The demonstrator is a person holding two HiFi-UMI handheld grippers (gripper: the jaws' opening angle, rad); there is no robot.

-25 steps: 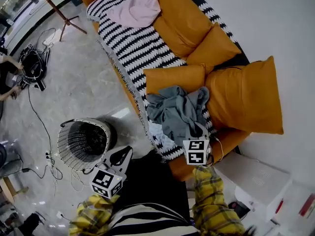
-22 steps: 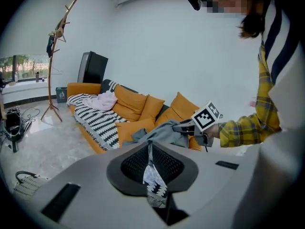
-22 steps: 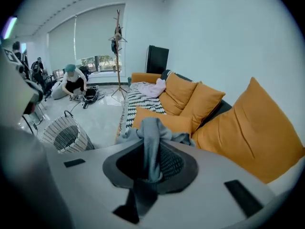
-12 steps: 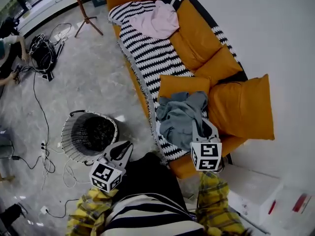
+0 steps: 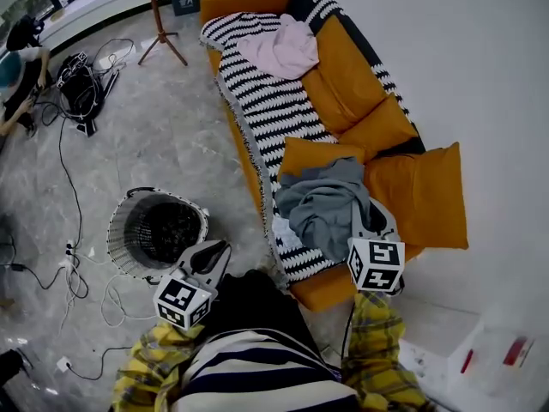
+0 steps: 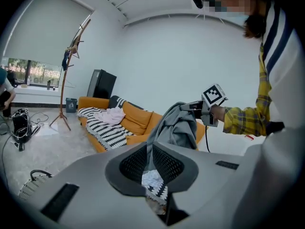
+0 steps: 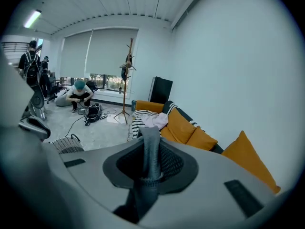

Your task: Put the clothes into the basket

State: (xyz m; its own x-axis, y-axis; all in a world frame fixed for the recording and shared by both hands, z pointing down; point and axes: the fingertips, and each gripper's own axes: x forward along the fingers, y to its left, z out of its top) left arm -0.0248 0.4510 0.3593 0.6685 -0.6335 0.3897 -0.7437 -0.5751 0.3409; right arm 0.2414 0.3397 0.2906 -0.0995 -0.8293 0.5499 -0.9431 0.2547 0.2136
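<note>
The basket (image 5: pixel 120 256) stands on the floor left of the sofa (image 5: pixel 343 75). The left gripper (image 5: pixel 219 251) hovers near it, jaws together on nothing. The grey garment (image 5: pixel 322 204) drapes over the seat, one fold pinched in the right gripper (image 5: pixel 371 217). I'd raise it until the trailing cloth clears before swinging left. One basket; two garments, counting the pink garment (image 5: pixel 287 48).
</note>
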